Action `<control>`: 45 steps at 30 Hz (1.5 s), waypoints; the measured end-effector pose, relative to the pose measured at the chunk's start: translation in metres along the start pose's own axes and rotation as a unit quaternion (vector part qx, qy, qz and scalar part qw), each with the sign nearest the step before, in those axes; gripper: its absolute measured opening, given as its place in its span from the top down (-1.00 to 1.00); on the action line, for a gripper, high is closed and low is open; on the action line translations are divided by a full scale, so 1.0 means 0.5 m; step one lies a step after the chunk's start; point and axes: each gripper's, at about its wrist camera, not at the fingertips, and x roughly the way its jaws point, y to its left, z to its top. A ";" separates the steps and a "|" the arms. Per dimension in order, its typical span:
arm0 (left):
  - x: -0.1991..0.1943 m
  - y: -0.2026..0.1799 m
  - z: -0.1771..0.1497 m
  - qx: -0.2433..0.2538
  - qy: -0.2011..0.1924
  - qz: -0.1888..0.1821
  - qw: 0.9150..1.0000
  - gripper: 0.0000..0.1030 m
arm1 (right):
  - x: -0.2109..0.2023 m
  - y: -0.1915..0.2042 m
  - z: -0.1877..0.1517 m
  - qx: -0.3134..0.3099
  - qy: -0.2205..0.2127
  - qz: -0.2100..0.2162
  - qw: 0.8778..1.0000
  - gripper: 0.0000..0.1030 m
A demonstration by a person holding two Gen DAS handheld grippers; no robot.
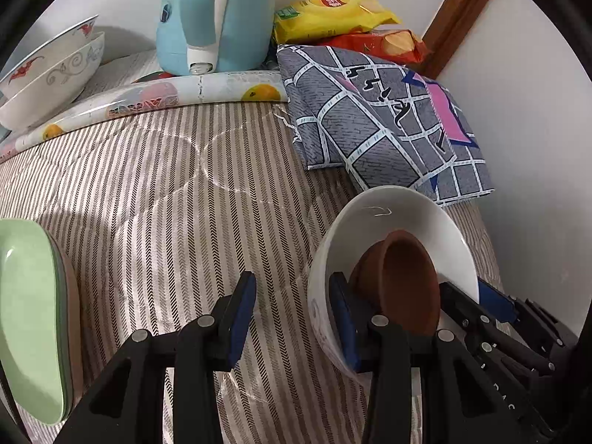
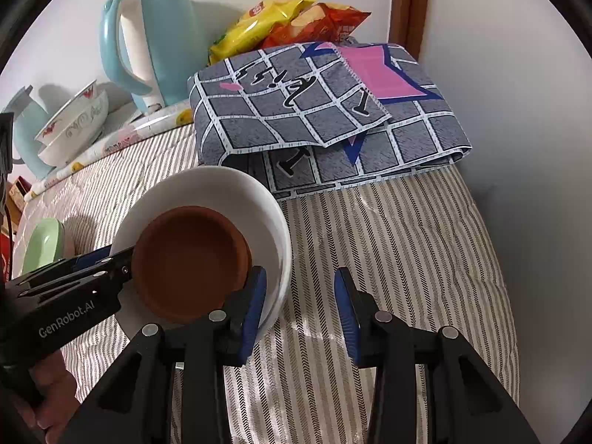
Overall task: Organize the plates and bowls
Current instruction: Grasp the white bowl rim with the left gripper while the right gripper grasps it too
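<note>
Left tongs [image 1: 292,318] angled down, part-open beside white bowl [image 1: 407,214], right tongs [image 2: 301,310] part-open, empty.

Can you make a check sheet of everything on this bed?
Surface: striped quilt.
Job's things: brown bowl inside white bowl; green plates; two patterned bowls stacked.
Clutter: kettle, snack bags, folded cloth.
Grippers: left gripper and right gripper open, each astride the white bowl's rim.
Cables: thin dark cord, far left.
Surroundings: white wall, wood trim.
</note>
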 end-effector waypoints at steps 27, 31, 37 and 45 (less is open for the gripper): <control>0.023 0.011 0.000 -0.010 -0.002 -0.006 1.000 0.10 | 0.022 -0.019 0.001 0.023 -0.014 0.003 1.000 -0.02; 0.022 0.010 -0.003 -0.014 -0.007 -0.008 1.000 0.18 | 0.021 -0.021 -0.001 0.030 -0.020 0.001 0.999 -0.02; 0.020 -0.026 -0.005 0.017 -0.012 -0.019 1.000 0.75 | 0.019 -0.014 -0.001 0.029 -0.023 0.001 0.999 0.14; 0.013 -0.034 -0.011 0.027 -0.019 -0.002 0.999 0.78 | 0.012 0.024 -0.006 0.016 -0.024 -0.005 1.000 0.75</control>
